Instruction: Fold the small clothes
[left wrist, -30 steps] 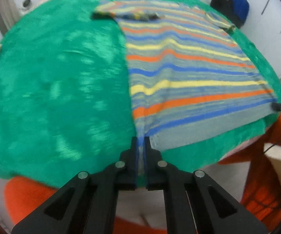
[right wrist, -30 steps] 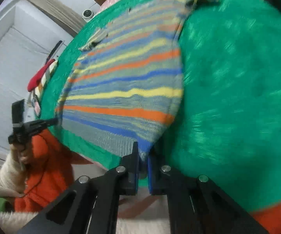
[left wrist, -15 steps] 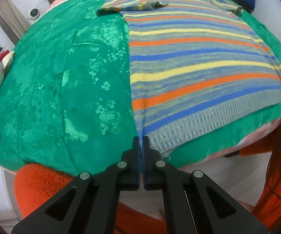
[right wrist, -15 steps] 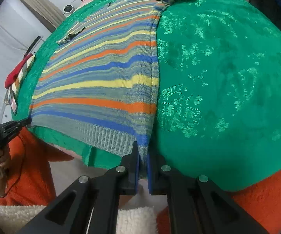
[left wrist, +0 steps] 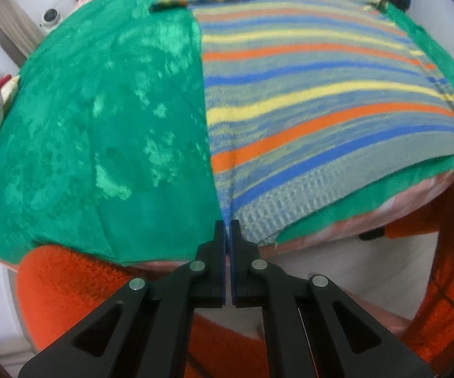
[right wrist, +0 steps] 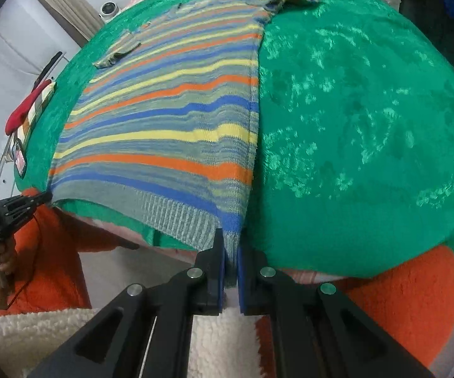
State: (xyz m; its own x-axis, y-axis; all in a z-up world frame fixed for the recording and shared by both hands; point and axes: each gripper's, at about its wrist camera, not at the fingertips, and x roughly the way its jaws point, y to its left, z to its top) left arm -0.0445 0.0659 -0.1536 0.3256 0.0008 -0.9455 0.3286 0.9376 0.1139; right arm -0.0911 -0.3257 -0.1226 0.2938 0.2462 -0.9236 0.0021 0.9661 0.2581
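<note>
A striped knit sweater (left wrist: 321,100) in blue, orange, yellow and grey lies flat on a green cloth (left wrist: 101,132). My left gripper (left wrist: 228,225) is shut on the sweater's near-left hem corner. In the right wrist view the sweater (right wrist: 170,132) stretches away to the left, and my right gripper (right wrist: 231,236) is shut on its near-right hem corner. The left gripper also shows in the right wrist view (right wrist: 45,197), at the far hem corner. Both sleeves lie folded over the top of the sweater.
The green cloth (right wrist: 353,126) covers a table whose near edge drops off just ahead of both grippers. An orange garment (right wrist: 400,299) sits below that edge. Striped items and a red object (right wrist: 25,110) lie at the table's left end. A camera (right wrist: 108,8) stands behind.
Both grippers have kept their hold on the hem corners and have pulled the hem towards the table's near edge. The sweater now lies stretched flatter.
</note>
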